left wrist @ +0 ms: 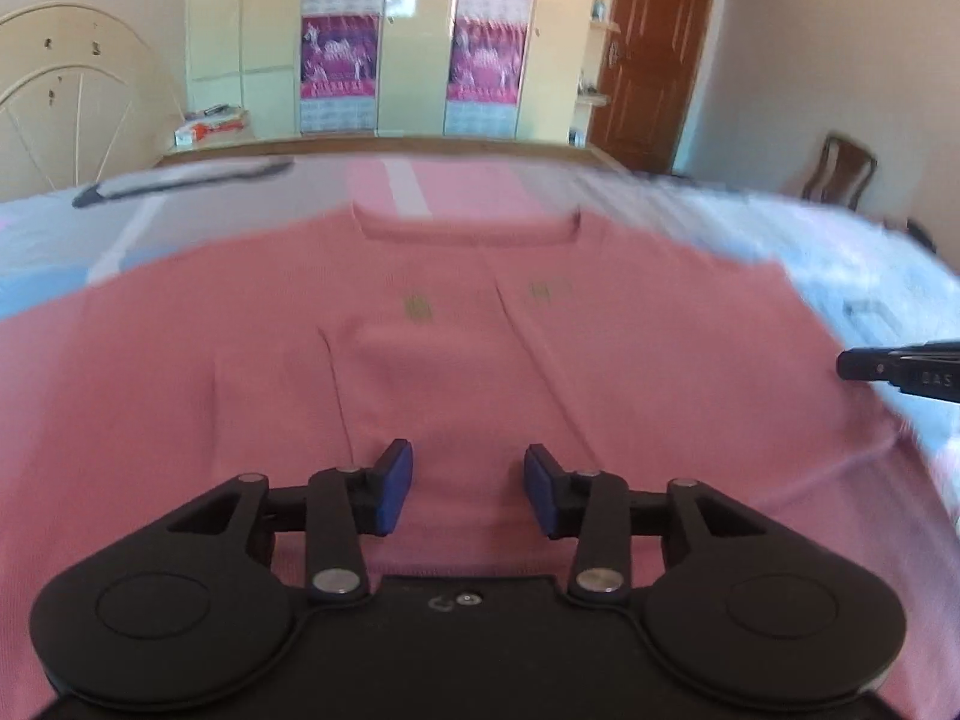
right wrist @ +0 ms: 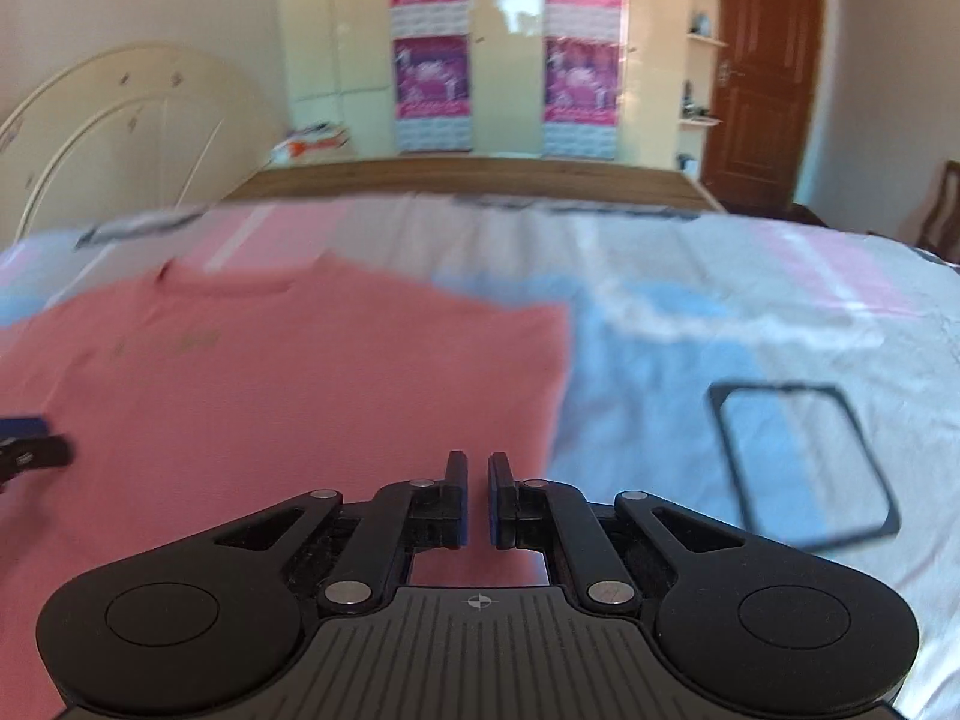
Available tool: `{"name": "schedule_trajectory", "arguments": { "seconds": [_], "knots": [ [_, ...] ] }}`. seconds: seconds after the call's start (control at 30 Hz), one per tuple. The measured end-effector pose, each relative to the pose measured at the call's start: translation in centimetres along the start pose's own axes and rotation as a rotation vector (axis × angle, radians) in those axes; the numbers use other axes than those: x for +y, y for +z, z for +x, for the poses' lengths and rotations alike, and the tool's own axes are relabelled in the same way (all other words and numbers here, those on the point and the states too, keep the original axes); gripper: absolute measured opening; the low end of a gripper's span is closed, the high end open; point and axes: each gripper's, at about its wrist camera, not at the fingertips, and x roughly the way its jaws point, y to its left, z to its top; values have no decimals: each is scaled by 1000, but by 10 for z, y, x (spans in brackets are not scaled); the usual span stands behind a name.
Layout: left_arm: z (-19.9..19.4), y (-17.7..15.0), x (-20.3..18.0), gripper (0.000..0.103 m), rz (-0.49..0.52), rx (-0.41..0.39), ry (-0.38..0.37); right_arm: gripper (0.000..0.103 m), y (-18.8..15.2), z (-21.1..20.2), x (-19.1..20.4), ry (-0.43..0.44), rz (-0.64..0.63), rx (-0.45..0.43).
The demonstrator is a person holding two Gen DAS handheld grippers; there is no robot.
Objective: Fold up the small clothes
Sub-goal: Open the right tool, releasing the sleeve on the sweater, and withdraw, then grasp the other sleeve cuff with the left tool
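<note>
A pink small shirt (left wrist: 480, 330) lies spread flat on the bed, its neckline at the far side. My left gripper (left wrist: 468, 489) hovers over the shirt's near middle, open, with only cloth below and nothing between its blue pads. My right gripper (right wrist: 477, 495) is shut, with nothing seen between its pads, above the pink shirt (right wrist: 300, 372) near its right side edge. The right gripper (left wrist: 846, 363) pokes into the left wrist view from the right edge. The left gripper (right wrist: 30, 444) shows at the left edge of the right wrist view.
The bed sheet (right wrist: 750, 312) is white with blue and pink patches. A black square frame (right wrist: 804, 468) lies on it right of the shirt. A dark strip (left wrist: 180, 180) lies at the far left. Beyond the bed stand a headboard (left wrist: 60, 102), wardrobe (left wrist: 414, 36), door (left wrist: 654, 48) and chair (left wrist: 840, 168).
</note>
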Motion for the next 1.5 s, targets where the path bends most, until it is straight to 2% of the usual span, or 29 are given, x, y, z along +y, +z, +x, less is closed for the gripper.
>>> {"name": "schedule_trajectory", "arguments": {
  "seconds": [0.07, 0.13, 0.23, 0.3, 0.37, 0.43, 0.53, 0.67, 0.7, 0.97, 1.1, 1.13, 1.17, 1.2, 1.23, 1.27, 1.3, 1.47, 1.5],
  "knots": [
    [0, -5, 2, 40, 6, -16, 4, 4, -14, 4, 6, -52, -22, 44],
    [-3, -6, 7, 41, -10, -14, -4, 3, -20, 0, 4, -74, -13, 29],
    [-6, -7, 11, 40, -3, -7, -7, 4, -24, -4, 5, -165, -30, 48],
    [-7, -8, 11, 39, 6, -3, -8, 6, -28, -8, -2, -154, 12, 54],
    [-8, -9, 9, 39, 8, 0, -5, 6, -26, -11, 0, -160, 0, 63],
    [-7, -8, 9, 39, 6, 2, -3, 6, -21, -23, 6, -174, 0, 20],
    [-8, -9, 9, 39, 2, 2, -4, 6, -18, -39, 20, -126, -14, -39],
    [-10, -10, 9, 39, 4, 4, -10, 6, -31, -14, 20, -143, 10, 76],
    [-9, -9, 9, 39, 5, 5, -12, 6, -33, -15, 18, -143, 21, 55],
    [-9, -8, 13, 39, 11, 11, -29, 6, -32, -11, 24, -188, 24, 59],
    [-18, -7, 26, 40, -22, 6, -78, 6, -29, -9, 26, -201, 16, 78],
    [-24, -8, 32, 47, -40, -8, -83, 6, -26, -10, 25, -198, 33, 80],
    [-32, -9, 39, 55, -51, -18, -37, 6, -24, -15, 22, -186, 69, 71],
    [-40, -11, 48, 62, -57, -31, 7, 19, -23, -20, 19, -164, 114, 52],
    [-48, -14, 59, 63, -75, -43, 27, 33, -24, -25, 17, -147, 148, 32],
    [-55, -18, 74, 62, -113, -46, 39, 59, -24, -30, 19, -139, 166, 14],
    [-63, -22, 89, 62, -154, -51, 54, 62, -25, -34, 23, -135, 170, -4],
    [-103, -52, 170, 57, -329, -78, 194, 62, -18, -38, 65, -64, 125, -35],
    [-111, -60, 187, 50, -373, -75, 222, 62, -15, -37, 75, -53, 115, -38]
  ]
}}
